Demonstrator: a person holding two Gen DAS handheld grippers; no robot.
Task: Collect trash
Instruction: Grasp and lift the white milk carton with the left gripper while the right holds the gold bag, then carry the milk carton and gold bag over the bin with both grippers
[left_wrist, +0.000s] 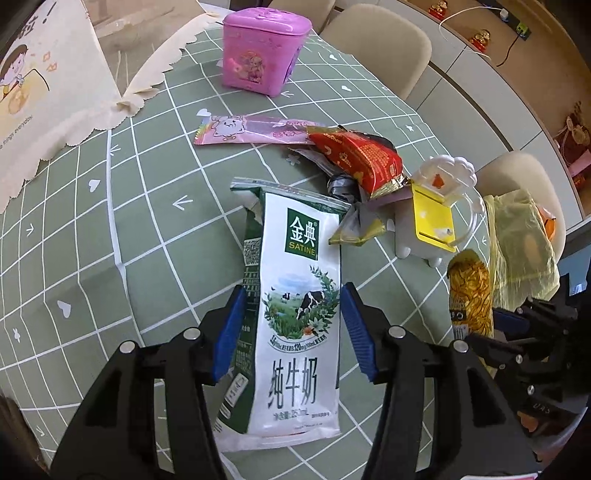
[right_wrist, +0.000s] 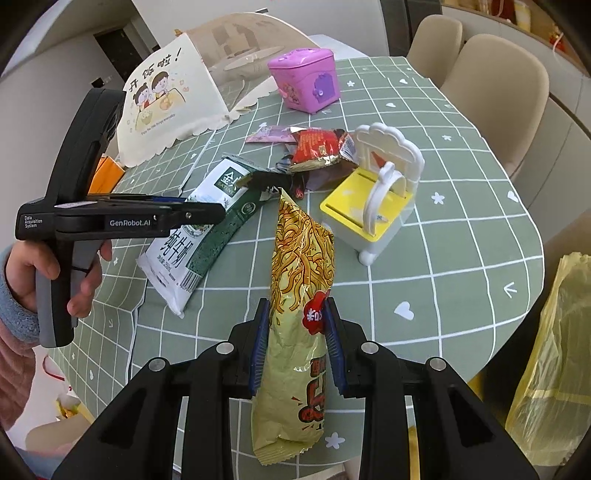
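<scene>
**Milk carton next, noodle snack bag already in hand**

Milk carton (left_wrist: 291, 325) lies flat on the green tablecloth (left_wrist: 147, 221), between the left gripper (left_wrist: 293, 325)'s wide jaws, probably untouched. Squeeze mid-body. Right gripper (right_wrist: 295, 343) pinches the noodle snack bag (right_wrist: 295, 314); yellow trash bag (right_wrist: 554, 369) hangs nearby.

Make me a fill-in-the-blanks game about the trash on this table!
1. The milk carton has a black and white ____ pictured on it.
2. The right gripper is shut on a ____ snack bag.
3. The lidded box at the far end is ____.
4. The tablecloth is ____ with white lines.

Missing words: cow; yellow; pink; green
</scene>
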